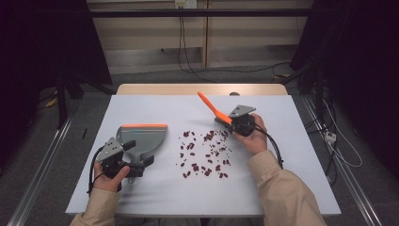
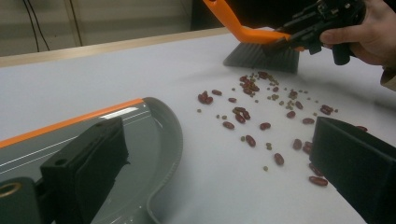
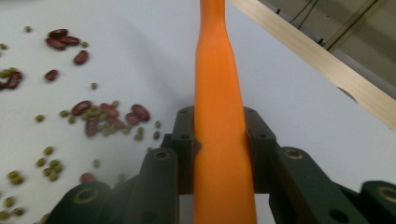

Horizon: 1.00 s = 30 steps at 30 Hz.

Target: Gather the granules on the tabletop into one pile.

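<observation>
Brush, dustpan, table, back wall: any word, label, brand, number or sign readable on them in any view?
None can be read.
The orange-handled brush, the grey dustpan and the white table show no print.
The pale wall socket at the back is too small to show any marking.

From my seat at the controls, the counter runs out ahead of me with everything resting on top of it. The dustpan lies flat on its left half, mouth turned away from me, handle toward the near edge. My left gripper sits at that handle, on the near side of the pan. The beans lie scattered at the centre, just right of the dustpan and apart from it. The brush stands behind the beans on their far right, bristles on the counter beside the nearest ones, handle slanting up and away. My right gripper is right of the beans, clamped around that handle.
</observation>
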Available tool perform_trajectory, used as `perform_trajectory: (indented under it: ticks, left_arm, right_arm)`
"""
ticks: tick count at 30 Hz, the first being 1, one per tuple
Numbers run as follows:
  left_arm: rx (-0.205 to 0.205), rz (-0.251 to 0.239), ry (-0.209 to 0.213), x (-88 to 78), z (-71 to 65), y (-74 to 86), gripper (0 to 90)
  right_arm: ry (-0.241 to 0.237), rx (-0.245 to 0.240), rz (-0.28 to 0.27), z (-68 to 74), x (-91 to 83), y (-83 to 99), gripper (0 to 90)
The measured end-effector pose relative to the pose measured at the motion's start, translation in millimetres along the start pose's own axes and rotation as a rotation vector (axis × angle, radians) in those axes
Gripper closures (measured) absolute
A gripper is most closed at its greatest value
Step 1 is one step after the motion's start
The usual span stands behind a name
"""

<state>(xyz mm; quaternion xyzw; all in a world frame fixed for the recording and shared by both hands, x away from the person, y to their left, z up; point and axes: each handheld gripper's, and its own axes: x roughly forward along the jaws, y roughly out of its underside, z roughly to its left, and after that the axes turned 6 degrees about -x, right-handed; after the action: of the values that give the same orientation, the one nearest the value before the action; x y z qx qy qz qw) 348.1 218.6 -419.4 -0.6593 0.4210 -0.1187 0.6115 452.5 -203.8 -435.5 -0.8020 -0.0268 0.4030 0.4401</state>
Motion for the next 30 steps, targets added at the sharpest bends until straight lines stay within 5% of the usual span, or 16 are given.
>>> perform_trajectory:
  ticks: [11,30]
  left_arm:
    - [0.0,-0.002,0.0,-0.2,-0.1,-0.4,3.8]
    - [0.013,-0.001,0.0,0.8,-2.8,-1.3,3.9]
  right_arm:
    - [-0.1,-0.062,-0.017,18.3,-13.7,0.4,71.3]
    - [-0.161,-0.106,-0.045,45.7,-30.7,2.2,71.3]
